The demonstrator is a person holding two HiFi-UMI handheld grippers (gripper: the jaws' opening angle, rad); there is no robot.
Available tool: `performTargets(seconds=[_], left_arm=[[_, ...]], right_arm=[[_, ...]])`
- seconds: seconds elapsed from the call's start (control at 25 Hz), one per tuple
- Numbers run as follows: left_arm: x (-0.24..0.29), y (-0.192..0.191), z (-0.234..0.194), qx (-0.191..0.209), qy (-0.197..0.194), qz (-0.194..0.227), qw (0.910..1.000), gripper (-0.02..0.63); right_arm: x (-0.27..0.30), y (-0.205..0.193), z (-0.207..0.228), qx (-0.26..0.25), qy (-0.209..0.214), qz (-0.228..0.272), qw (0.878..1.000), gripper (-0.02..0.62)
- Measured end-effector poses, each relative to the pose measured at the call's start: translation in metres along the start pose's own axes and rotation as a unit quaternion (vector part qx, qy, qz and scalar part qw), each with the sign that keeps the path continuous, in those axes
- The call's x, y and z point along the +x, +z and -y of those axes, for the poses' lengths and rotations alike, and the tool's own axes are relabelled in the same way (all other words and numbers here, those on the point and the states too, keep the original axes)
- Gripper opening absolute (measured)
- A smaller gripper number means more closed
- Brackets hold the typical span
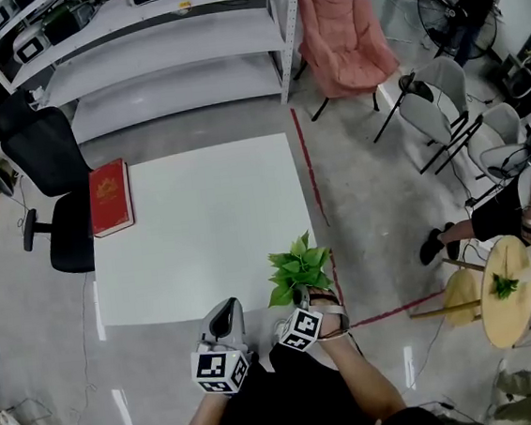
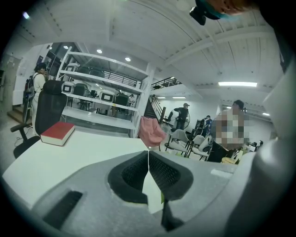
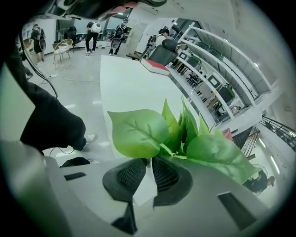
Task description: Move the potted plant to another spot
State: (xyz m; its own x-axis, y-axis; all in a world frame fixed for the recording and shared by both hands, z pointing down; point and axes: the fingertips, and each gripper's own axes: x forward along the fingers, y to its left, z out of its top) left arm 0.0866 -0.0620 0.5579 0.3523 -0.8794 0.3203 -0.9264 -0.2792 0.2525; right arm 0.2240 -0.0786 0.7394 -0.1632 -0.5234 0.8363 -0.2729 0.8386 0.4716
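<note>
Potted plant (image 1: pixel 300 267) sits at the lower right corner of the white counter (image 1: pixel 202 232), its leaves overhanging the counter's near edge. The pot itself is hidden under the foliage in the head view, so I cannot tell whether it rests on the surface or is lifted. Right hand-held gripper (image 1: pixel 312 298) is clamped at the base of the plant. In the right gripper view the jaws are drawn in to a thin slit with the green stems rising straight out of it and leaves fanned just above the pads. I judge a low grip like this was chosen to keep the plant upright and the leaves uncrushed for the carry. Left hand-held gripper (image 1: pixel 225 307) hangs at the counter's near edge, lower centre of the frame, just beside the right one and apart from the plant. Its jaws are pressed together with nothing between them, so I read it as parked out of the way. A red book (image 1: pixel 110 197) lies at the counter's left edge, well apart from the plant. The wide white stretch between them looks like the likeliest new spot. The move appears barely started.
</note>
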Motion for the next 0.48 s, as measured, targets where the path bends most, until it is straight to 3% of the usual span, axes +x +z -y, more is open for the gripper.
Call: performTargets(seconds=[0.48], left_arm=[[0.0022, 0.0044, 0.0051, 0.000, -0.002, 0.000, 1.0000, 0.020]], right_arm=[[-0.0063, -0.0007, 0.0022, 0.002, 0.001, 0.002, 1.000, 0.035]])
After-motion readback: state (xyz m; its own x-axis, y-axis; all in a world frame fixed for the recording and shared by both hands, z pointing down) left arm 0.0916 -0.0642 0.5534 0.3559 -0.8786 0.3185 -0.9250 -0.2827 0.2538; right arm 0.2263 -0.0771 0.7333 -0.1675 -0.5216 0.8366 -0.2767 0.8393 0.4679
